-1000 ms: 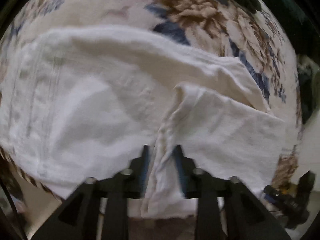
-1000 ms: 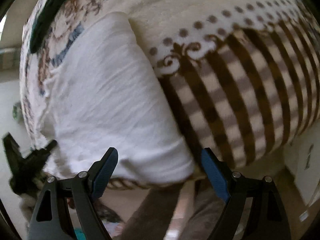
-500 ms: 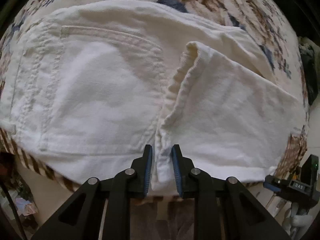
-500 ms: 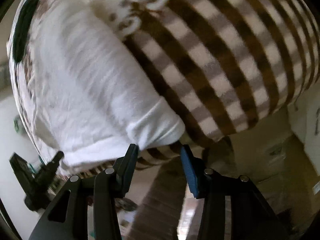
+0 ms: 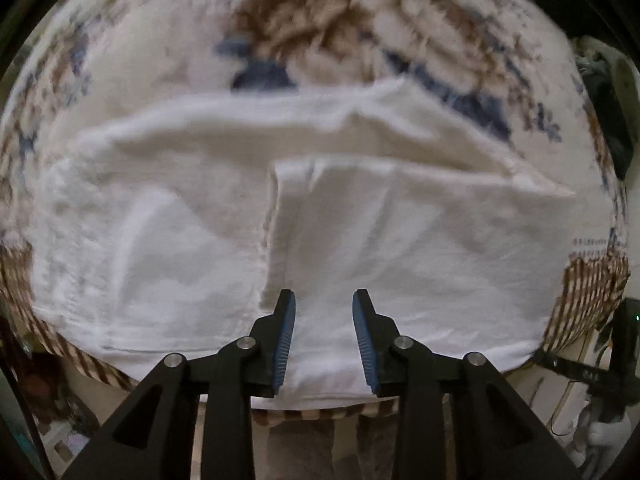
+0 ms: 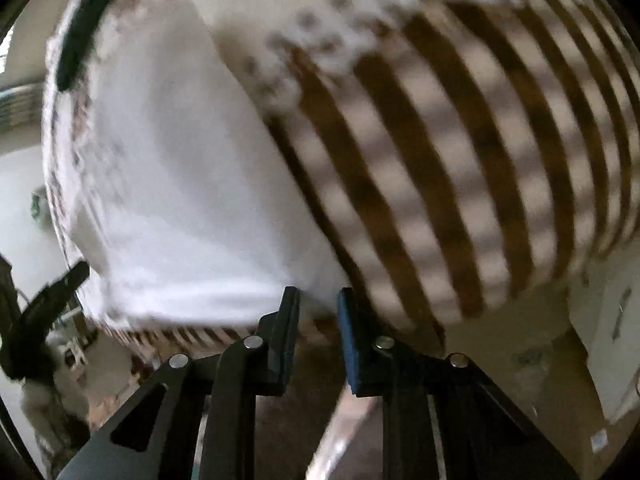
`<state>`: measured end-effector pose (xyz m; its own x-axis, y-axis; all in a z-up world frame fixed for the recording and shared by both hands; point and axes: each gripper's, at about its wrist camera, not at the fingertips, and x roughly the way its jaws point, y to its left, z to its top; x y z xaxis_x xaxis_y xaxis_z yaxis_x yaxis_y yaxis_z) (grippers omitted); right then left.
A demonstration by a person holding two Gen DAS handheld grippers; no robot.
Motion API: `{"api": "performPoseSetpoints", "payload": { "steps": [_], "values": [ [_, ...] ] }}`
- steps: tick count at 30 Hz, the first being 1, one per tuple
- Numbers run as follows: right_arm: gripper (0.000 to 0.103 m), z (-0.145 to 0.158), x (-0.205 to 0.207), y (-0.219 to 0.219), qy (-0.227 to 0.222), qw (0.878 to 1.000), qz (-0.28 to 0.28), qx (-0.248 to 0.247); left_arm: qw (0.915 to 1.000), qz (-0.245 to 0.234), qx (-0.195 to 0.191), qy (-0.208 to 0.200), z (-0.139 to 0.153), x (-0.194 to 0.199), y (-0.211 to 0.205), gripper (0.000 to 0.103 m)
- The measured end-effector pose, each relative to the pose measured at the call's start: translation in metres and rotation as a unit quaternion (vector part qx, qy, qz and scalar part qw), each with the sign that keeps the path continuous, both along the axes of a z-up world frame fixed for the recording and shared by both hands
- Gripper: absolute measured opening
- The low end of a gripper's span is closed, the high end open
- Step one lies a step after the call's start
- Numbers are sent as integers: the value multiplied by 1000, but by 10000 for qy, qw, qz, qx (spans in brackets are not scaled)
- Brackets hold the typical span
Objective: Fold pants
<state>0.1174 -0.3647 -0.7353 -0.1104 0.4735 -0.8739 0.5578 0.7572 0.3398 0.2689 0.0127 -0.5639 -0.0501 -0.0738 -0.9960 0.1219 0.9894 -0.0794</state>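
Left wrist view: the left gripper (image 5: 324,304) has its two black fingers with blue ribbed pads (image 5: 285,336) parted, with nothing between them; the tips sit over the near edge of the white cotton pants (image 5: 360,232). The pants lie folded on a cream blanket with brown and blue floral print (image 5: 320,28), one layer doubled over the right half so that its raw edge runs down the middle of the cloth. A brown-and-cream striped border (image 5: 588,292) of the blanket shows at the right and near sides. The picture is blurred. Right wrist view: the right gripper (image 6: 319,300) has its fingers drawn to a narrow gap at the near right corner of the white pants (image 6: 180,200); blur prevents telling whether cloth is pinched between them. The pants fill the left half, lying against the striped border (image 6: 460,168) on the right. The other gripper's black tip (image 6: 44,300) shows at the left edge.
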Motion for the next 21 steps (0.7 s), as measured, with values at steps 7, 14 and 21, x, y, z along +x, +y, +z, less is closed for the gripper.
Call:
{"api": "performPoseSetpoints", "payload": {
  "steps": [7,14,21],
  "values": [
    [53,14,-11,-15,-281,9943,-821,627,9978,380,-436,325,-28,-15,22,27],
    [30,-8,-6,10,51,9913,-1192,558,9907,970,-907,304,-12,-41,56,1],
    [21,4,-8,18,62,9960,-886,56,9840,1168,-1265,461,-17,-39,86,5]
  ]
}}
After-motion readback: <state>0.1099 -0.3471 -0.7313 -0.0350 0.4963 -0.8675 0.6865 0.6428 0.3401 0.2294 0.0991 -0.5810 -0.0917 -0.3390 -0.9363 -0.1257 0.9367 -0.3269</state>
